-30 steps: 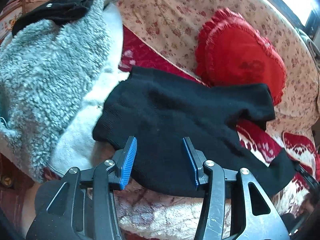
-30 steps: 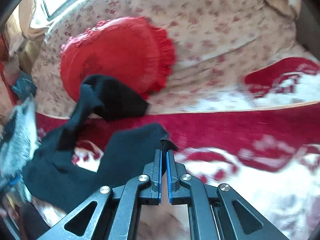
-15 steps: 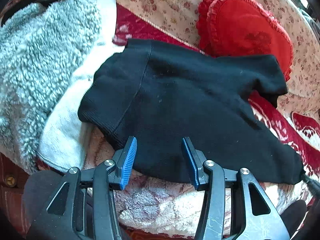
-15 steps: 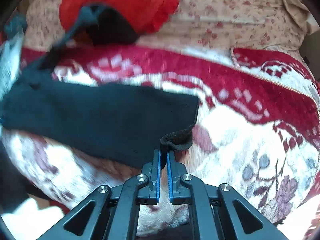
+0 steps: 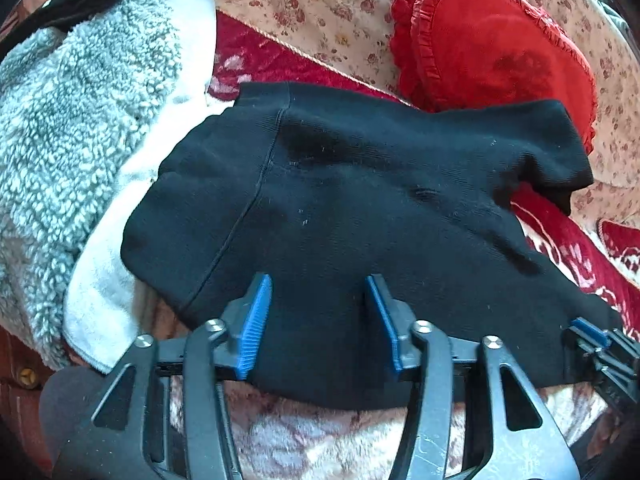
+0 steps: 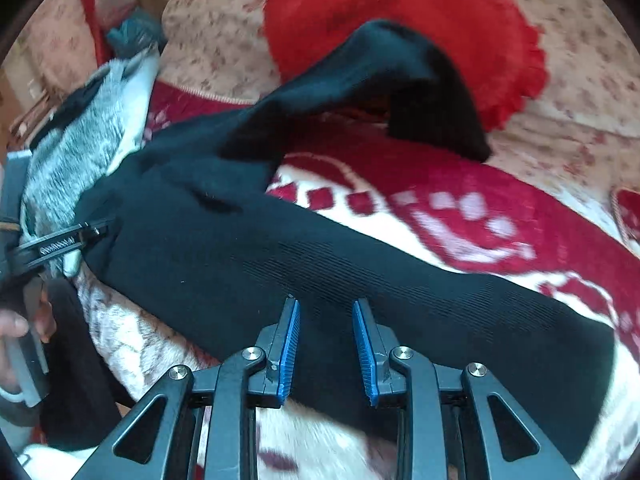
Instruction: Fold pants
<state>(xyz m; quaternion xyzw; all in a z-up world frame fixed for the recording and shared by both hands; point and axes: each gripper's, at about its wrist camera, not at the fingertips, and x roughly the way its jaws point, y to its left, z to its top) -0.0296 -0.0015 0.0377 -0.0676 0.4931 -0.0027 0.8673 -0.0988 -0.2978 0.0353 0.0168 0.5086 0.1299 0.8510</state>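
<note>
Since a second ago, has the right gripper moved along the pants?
Yes. The right gripper let go of the cuff of the black pants and now sits mid-leg, jaws opening, closer below the red heart pillow.

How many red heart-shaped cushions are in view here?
1. The cushion leans on the floral sofa back behind the pants, whose far leg lies over its lower edge. Others may be hidden.

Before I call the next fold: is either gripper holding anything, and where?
Nothing is held. Both the left gripper and right gripper have jaws opening, pads clear, over the black knit pants.
</note>
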